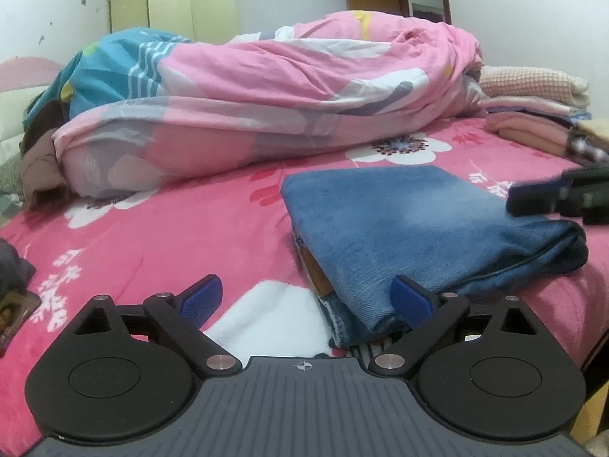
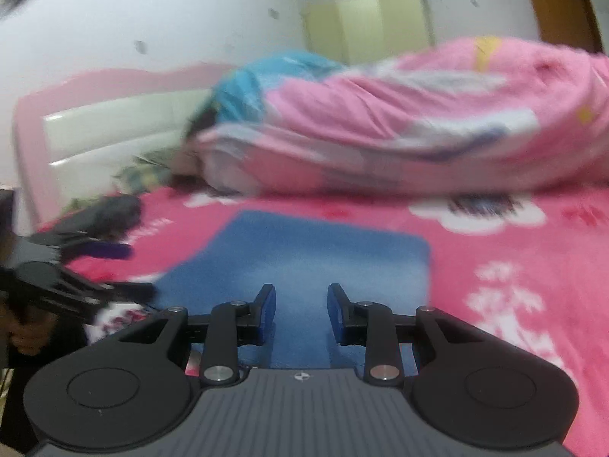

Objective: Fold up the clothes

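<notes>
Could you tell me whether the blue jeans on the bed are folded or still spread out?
Folded: the blue jeans lie as a compact, layered rectangle on the pink bedspread, with stacked edges showing at the near end.

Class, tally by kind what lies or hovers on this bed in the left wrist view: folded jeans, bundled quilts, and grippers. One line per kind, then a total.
Folded blue jeans: 1
Bundled pink quilt: 1
Grippers: 2, the left gripper open at the jeans' near edge, and the right gripper open over them
Total: 4
</notes>
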`<state>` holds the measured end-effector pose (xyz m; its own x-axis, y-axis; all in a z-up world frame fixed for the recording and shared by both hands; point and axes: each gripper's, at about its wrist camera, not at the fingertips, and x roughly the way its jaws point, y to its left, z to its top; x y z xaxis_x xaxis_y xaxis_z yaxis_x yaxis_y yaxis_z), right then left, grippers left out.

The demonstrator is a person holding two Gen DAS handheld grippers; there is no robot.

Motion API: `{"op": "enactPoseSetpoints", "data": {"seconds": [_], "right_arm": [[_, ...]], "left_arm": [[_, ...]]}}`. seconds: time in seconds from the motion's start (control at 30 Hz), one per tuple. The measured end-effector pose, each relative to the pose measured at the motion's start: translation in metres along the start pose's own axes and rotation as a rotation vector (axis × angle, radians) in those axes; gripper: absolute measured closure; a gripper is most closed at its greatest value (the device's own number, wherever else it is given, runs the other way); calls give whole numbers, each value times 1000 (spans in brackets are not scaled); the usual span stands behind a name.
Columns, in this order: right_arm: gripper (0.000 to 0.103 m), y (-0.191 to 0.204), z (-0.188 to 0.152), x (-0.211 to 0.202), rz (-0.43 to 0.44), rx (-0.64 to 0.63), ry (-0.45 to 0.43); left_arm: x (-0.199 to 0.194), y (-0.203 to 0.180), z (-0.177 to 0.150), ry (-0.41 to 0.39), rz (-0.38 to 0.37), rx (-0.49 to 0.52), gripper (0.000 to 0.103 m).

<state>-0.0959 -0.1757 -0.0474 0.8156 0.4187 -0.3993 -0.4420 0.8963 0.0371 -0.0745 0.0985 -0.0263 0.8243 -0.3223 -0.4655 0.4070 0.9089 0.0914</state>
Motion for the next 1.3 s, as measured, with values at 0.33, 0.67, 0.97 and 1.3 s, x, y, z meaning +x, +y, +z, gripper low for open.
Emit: {"op": "enactPoseSetpoints", "data": {"seconds": [0.33,0.67,0.97,1.3], "right_arm": [[67,-3,18,-16,-2,51,17],[63,-81,-12,-82,-132,394,1],[64,-67,-31,-103,-37,370,-8],[81,-67,-35,-99,41,388,-32]], "left_arm": [[-21,-9,9,-51,46,63,4],[-8,-68,27,-87,-189,179,3],[23,-140,12,-57,-264,548,6],[34,-137,24,-9,-280,484,36]]}}
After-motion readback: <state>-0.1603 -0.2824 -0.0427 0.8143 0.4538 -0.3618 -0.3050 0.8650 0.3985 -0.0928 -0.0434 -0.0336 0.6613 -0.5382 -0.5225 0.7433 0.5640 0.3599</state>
